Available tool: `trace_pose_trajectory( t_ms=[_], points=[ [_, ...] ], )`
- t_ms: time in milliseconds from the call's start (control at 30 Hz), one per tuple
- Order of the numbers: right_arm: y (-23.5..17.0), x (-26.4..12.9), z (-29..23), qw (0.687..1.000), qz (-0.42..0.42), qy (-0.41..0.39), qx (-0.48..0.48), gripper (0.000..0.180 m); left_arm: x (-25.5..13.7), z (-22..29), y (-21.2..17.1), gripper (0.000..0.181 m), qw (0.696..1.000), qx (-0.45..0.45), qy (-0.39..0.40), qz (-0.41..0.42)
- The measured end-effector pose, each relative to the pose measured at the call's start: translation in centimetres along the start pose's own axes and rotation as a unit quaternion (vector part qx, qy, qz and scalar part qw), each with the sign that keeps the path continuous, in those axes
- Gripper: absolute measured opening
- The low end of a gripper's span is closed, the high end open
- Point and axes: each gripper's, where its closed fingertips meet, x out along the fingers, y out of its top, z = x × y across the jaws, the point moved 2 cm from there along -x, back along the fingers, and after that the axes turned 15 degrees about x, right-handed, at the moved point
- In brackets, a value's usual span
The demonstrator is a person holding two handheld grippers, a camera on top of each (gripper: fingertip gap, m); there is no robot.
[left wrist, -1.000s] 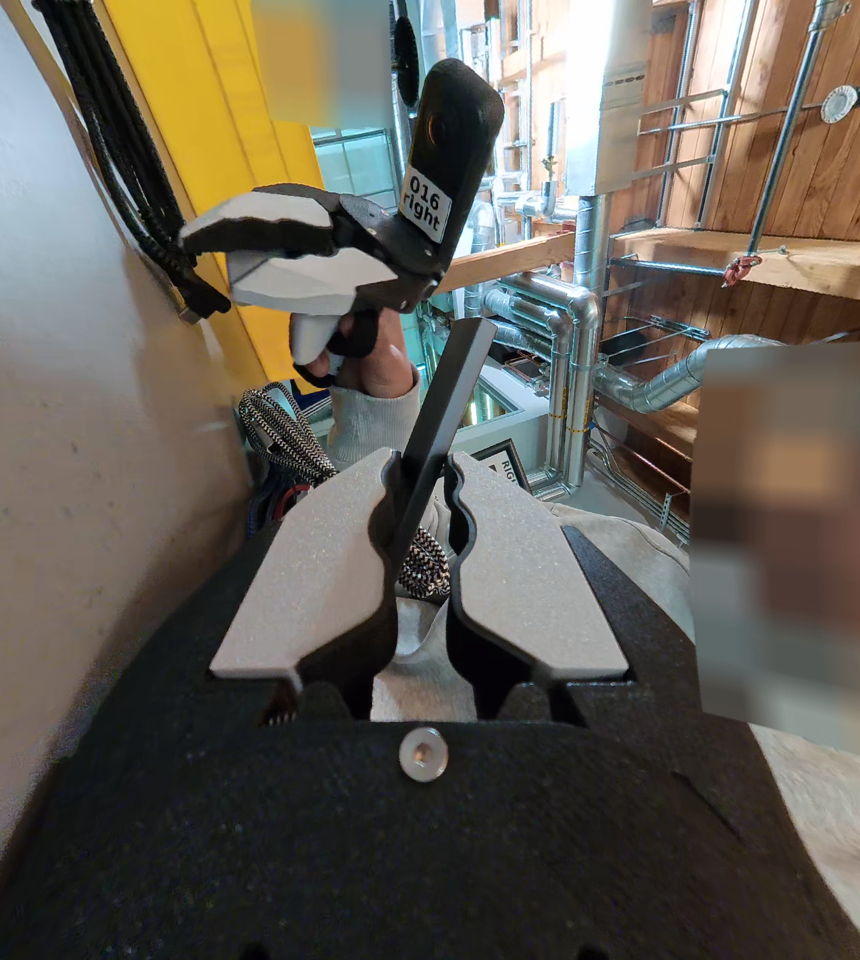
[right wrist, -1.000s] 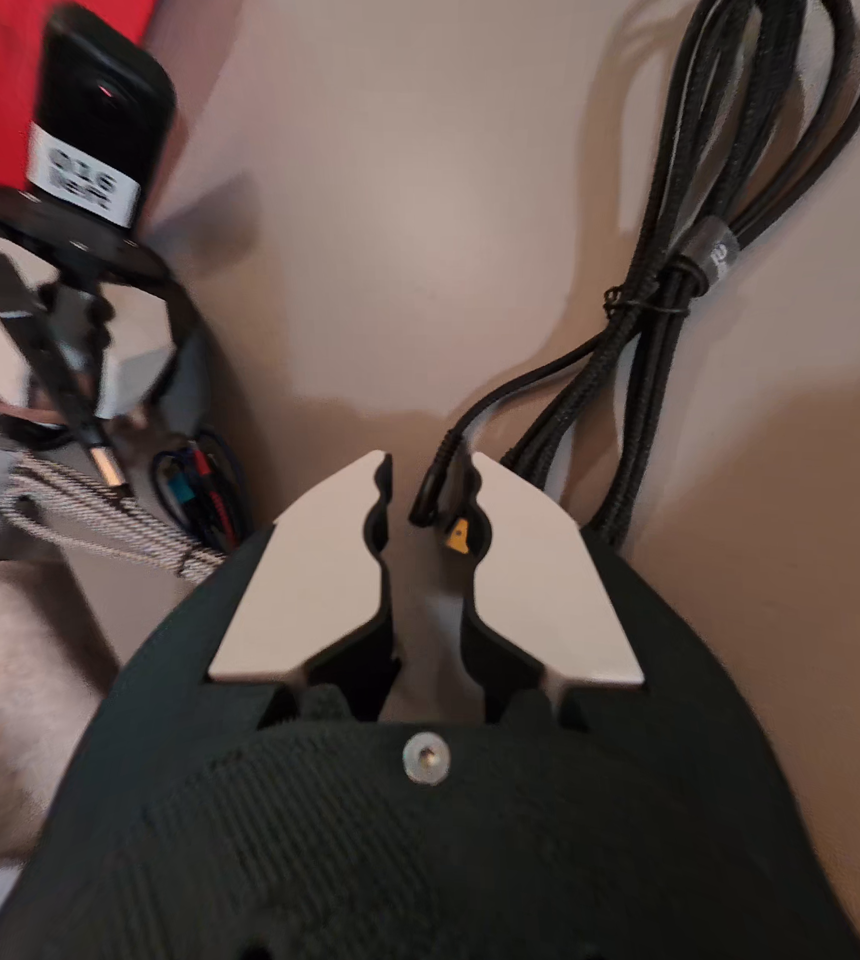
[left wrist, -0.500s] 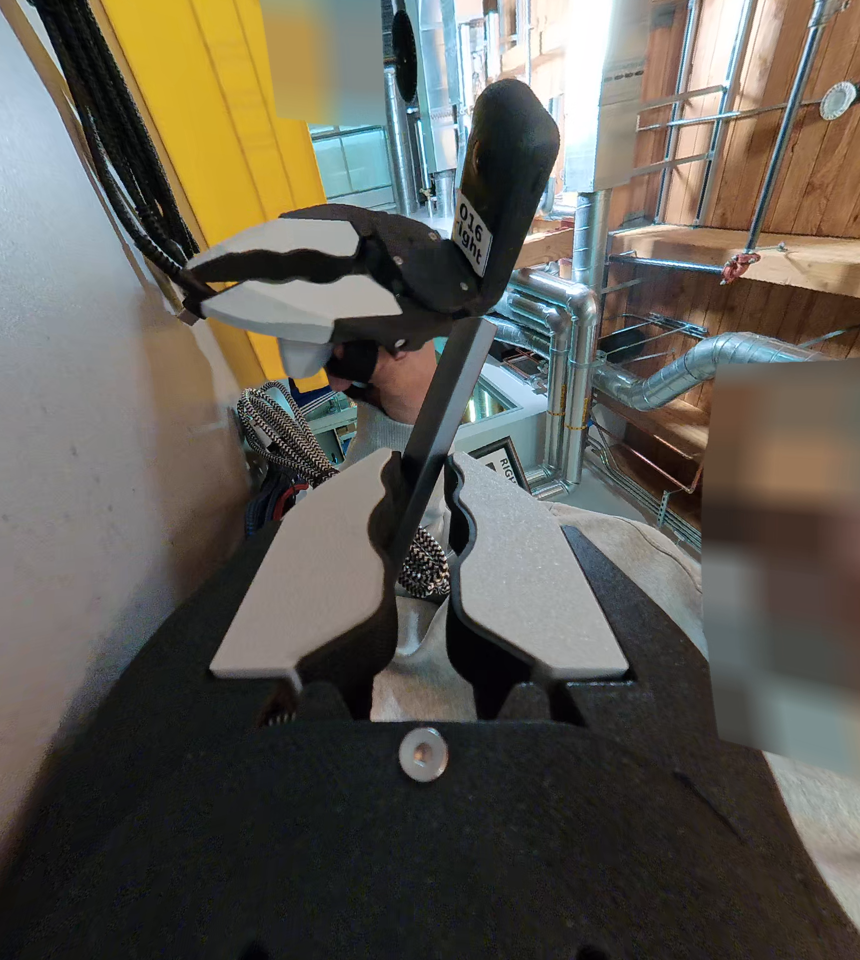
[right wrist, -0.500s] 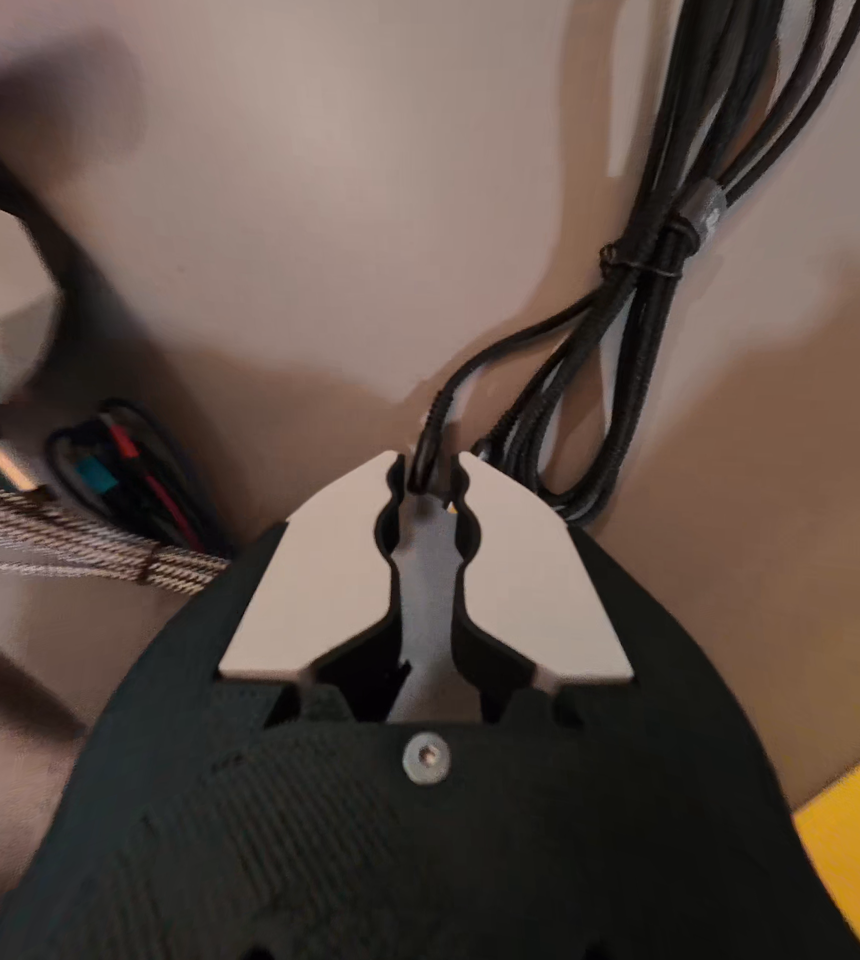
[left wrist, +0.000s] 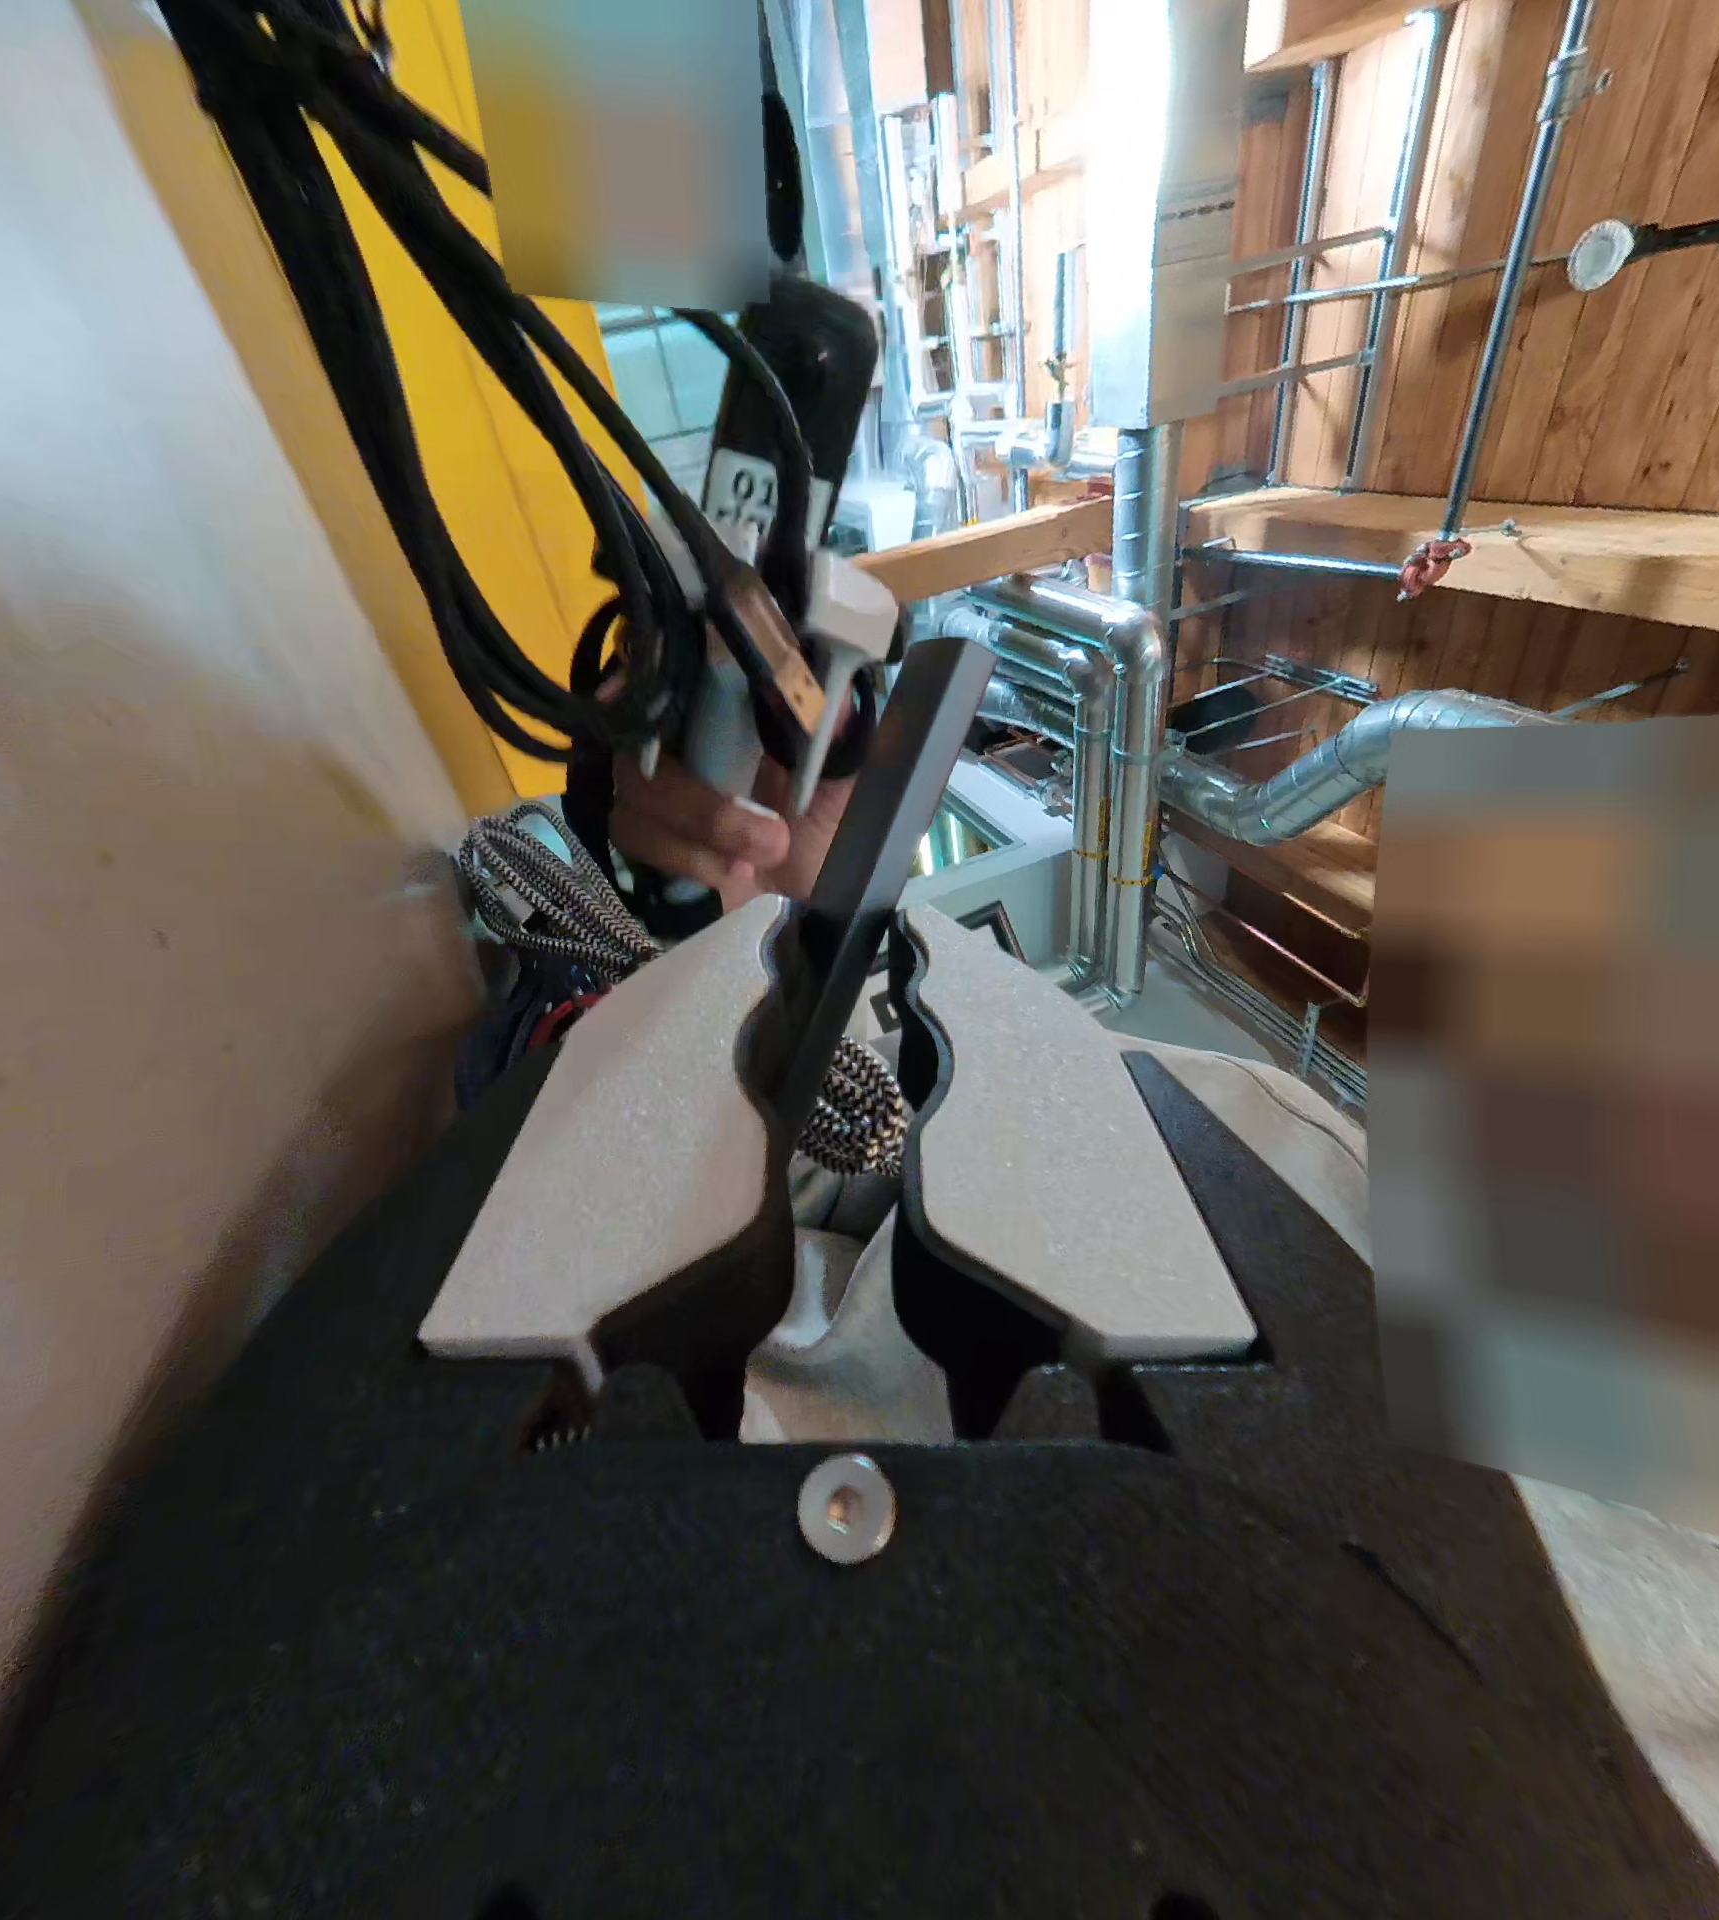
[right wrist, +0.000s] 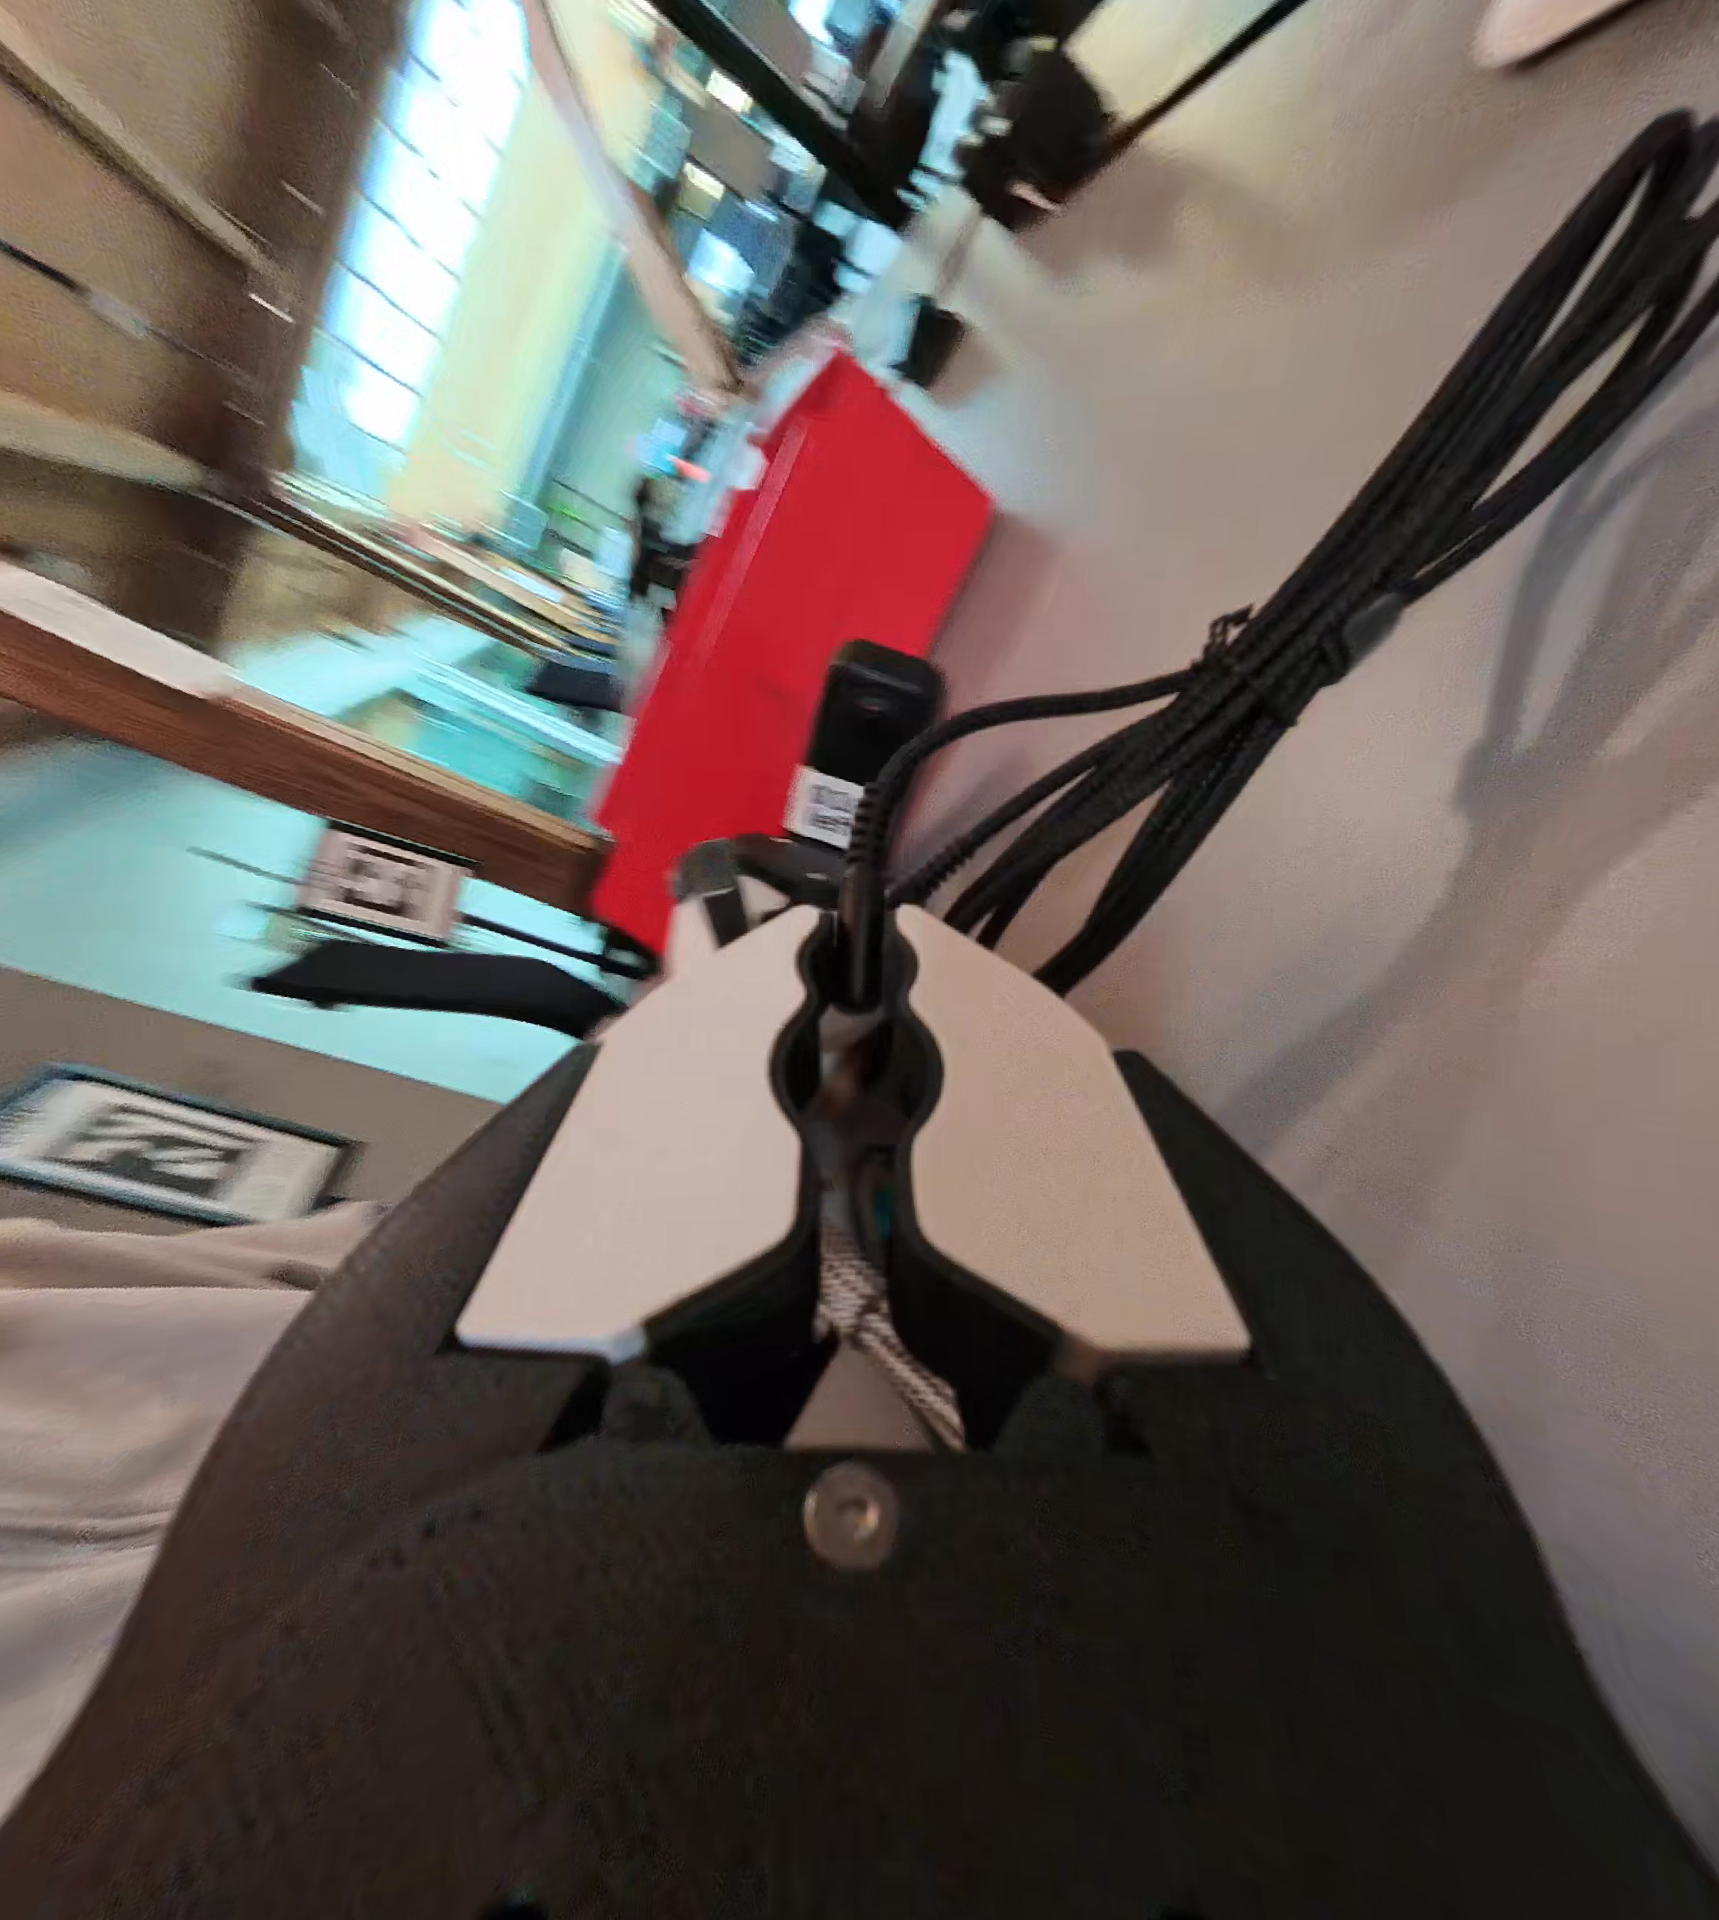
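**Left wrist view: two cables gripped beside a pale wall**

Left wrist view gives you the biggest things first: the pale wall [left wrist: 107, 831] fills your left side, with a yellow panel [left wrist: 481, 436] behind it and timber boarding with silver pipes [left wrist: 1125, 727] off to your right. In the right wrist view the same wall [right wrist: 1457, 935] runs along your right, and a red cabinet [right wrist: 813, 582] stands farther back; that picture is blurred on its left half.

Next, the black cable bundle [left wrist: 439, 416] hangs against the wall and loops low in front of you; in the right wrist view the bundle [right wrist: 1457, 499] is tied partway along and trails to your fingers.

Your left gripper [left wrist: 839, 935] is clenched on a flat black connector [left wrist: 896, 810] that sticks up at a slant from between the fingers, with a black-and-white braided cable [left wrist: 850, 1117] under them. A coil of the same braid [left wrist: 554, 894] lies by the wall.

Your right gripper [right wrist: 860, 935] is clamped on the black plug [right wrist: 860, 914] at the bundle's end. In the left wrist view that right gripper [left wrist: 730, 717] sits behind the loops, which partly screen it, and the plug's metal tip [left wrist: 782, 665] points toward your connector, near it but apart.
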Motion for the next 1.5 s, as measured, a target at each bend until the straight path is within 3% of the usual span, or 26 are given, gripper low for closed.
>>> trace_pose_trajectory(
  t_ms=[33, 200, 467, 967, 1267, 1500],
  points=[
    [-0.5, 0.5, -0.2, 0.999, -0.003, 0.027, 0.020, 0.008, -0.1, 0.0, 0.2, 0.015, 1.000, 0.002, 0.003, 0.006],
    [-2.5, 3.5, -0.3, 1.000, 0.018, 0.011, -0.007, 0.008, -0.3, 0.1, 0.8, 0.016, 1.000, 0.013, 0.001, 0.028],
    [-1.9, 2.9, -1.1, 0.994, 0.063, 0.075, 0.039, 0.008, -0.6, -0.2, 1.3, 0.015, 0.999, 0.019, 0.015, 0.047],
    [-2.7, 3.8, -1.4, 0.996, 0.079, 0.037, -0.035, 0.011, -0.7, -0.1, 1.3, 0.015, 0.999, 0.022, 0.013, 0.046],
    [-3.2, 4.5, -1.4, 0.989, 0.078, -0.037, -0.119, 0.014, -0.8, -0.1, 1.5, 0.016, 0.998, 0.032, 0.015, 0.051],
    [-3.5, 4.8, -1.3, 0.994, 0.075, -0.013, -0.081, 0.014, -0.9, 0.0, 1.6, 0.015, 0.996, 0.057, 0.026, 0.056]
  ],
)
